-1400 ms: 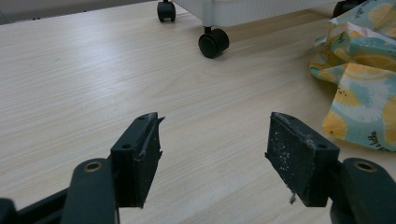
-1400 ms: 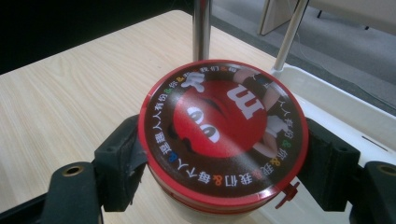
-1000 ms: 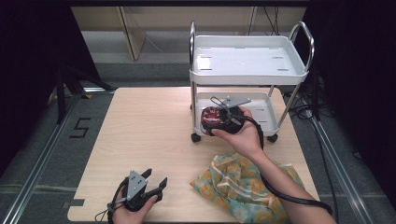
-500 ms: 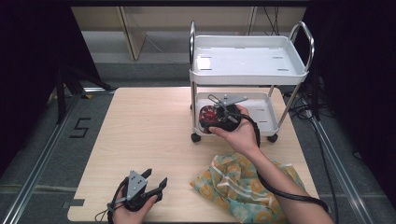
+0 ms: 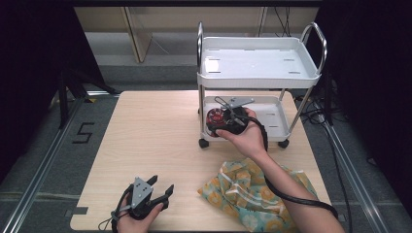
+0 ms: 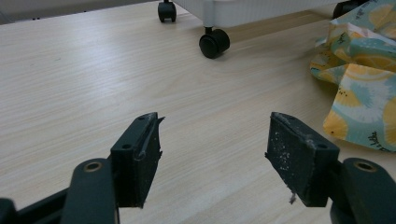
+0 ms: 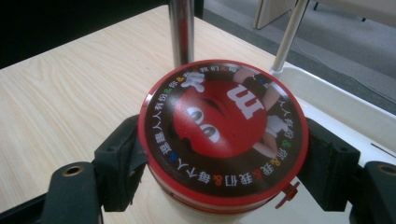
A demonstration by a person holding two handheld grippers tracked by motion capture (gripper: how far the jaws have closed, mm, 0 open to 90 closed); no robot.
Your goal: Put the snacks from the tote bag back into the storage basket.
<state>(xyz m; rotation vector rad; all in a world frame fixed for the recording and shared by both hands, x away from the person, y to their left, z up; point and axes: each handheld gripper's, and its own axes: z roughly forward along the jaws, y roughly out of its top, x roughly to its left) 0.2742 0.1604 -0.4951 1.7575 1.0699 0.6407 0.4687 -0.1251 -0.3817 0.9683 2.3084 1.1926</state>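
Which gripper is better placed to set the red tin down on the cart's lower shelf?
Right. The right gripper already clamps the red tin at the cart's lower shelf. The left gripper hangs open near the table's front edge, far from the cart.

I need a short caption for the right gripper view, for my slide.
Hand-held gripper clamping a red round candy tub beside the cart's chrome post.

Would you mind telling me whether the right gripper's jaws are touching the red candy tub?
Touching. In the right gripper view, the right gripper has both black jaws pressed against opposite sides of the red candy tub, with no gap on either side.
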